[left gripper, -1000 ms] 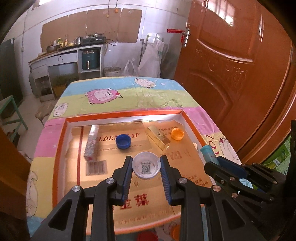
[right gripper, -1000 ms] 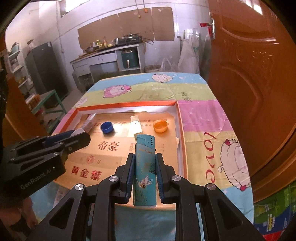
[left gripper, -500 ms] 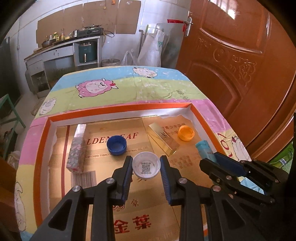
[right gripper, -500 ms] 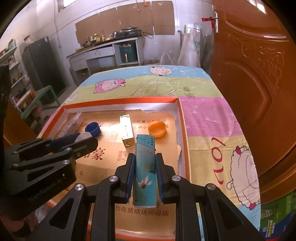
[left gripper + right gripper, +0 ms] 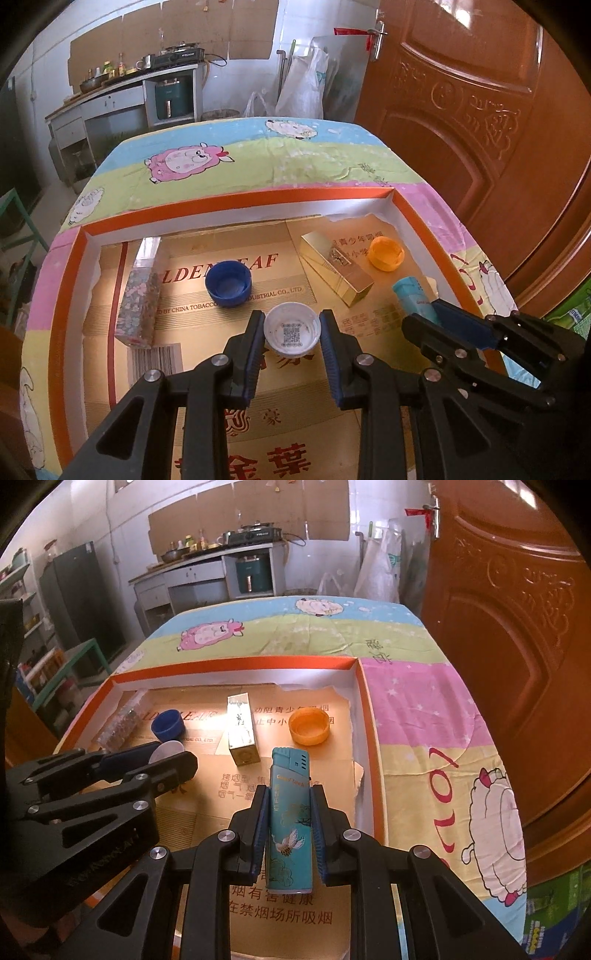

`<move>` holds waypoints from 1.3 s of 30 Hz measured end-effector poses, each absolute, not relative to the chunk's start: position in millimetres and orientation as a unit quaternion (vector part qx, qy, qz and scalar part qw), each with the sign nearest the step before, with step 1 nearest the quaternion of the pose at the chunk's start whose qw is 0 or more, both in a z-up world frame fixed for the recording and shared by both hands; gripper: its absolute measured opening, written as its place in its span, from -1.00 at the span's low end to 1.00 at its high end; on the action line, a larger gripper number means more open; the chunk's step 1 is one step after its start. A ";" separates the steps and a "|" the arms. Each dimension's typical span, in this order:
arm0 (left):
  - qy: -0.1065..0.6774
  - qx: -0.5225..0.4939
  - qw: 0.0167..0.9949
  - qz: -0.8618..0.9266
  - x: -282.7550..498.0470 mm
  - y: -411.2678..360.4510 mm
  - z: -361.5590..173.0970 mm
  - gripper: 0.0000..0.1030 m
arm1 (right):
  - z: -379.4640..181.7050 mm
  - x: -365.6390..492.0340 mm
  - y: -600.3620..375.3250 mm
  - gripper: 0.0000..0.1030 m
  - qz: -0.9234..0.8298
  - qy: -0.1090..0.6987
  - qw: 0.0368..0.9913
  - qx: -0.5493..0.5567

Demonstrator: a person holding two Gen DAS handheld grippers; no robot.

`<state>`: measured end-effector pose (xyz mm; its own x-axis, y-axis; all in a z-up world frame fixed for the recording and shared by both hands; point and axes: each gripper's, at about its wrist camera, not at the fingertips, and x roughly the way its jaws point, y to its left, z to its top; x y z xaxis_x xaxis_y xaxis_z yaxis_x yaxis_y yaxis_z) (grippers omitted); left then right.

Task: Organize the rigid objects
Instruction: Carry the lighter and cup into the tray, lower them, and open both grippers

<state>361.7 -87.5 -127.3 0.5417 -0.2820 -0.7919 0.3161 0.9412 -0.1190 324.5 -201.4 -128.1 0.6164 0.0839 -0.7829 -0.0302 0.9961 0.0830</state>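
My left gripper (image 5: 291,325) is shut on a white bottle cap (image 5: 292,328) with a printed code inside, held over the orange-rimmed tray (image 5: 236,207). My right gripper (image 5: 289,797) is shut on a teal lighter (image 5: 290,823) with a bird print, over the tray's right side. On the cardboard floor of the tray lie a blue cap (image 5: 228,283), a gold box (image 5: 336,273), an orange cap (image 5: 386,253) and a clear patterned box (image 5: 140,295). The right gripper with the teal lighter (image 5: 412,297) shows at the right of the left wrist view.
The tray sits on a table with a sheep-print cloth (image 5: 229,155). A brown door (image 5: 480,110) stands close on the right. A kitchen counter (image 5: 207,572) and a dark fridge (image 5: 79,598) are far behind. The orange rim (image 5: 373,746) walls the tray's right side.
Both grippers have moved forward and down over the tray, each still holding its object. The tray's contents look larger and nearer; none of them has shifted.
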 end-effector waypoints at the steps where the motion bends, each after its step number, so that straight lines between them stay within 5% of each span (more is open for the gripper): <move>1: 0.448 0.019 0.877 -0.170 362.3 -87.5 -127.9 -0.41 | -128.3 324.5 -201.4 -0.57 0.032 0.437 0.899 0.031; 30: 0.444 0.012 0.877 -0.181 358.9 -86.8 -125.9 -0.40 | -134.5 326.7 -204.7 -0.52 0.025 0.441 0.896 0.039; 34: 0.436 0.013 0.881 -0.180 355.1 -84.6 -118.8 -0.40 | -125.8 321.1 -206.5 -0.10 0.019 0.431 0.901 0.037; 39: 0.423 0.008 0.890 -0.173 348.6 -77.0 -110.6 -0.20 | -116.7 313.8 -209.7 -0.09 0.016 0.423 0.905 0.041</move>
<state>348.6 -77.0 -110.6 0.5828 -0.3007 -0.7550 0.3141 0.9402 -0.1319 313.8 -209.7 -116.7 0.6423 0.0629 -0.7638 0.0061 0.9962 0.0872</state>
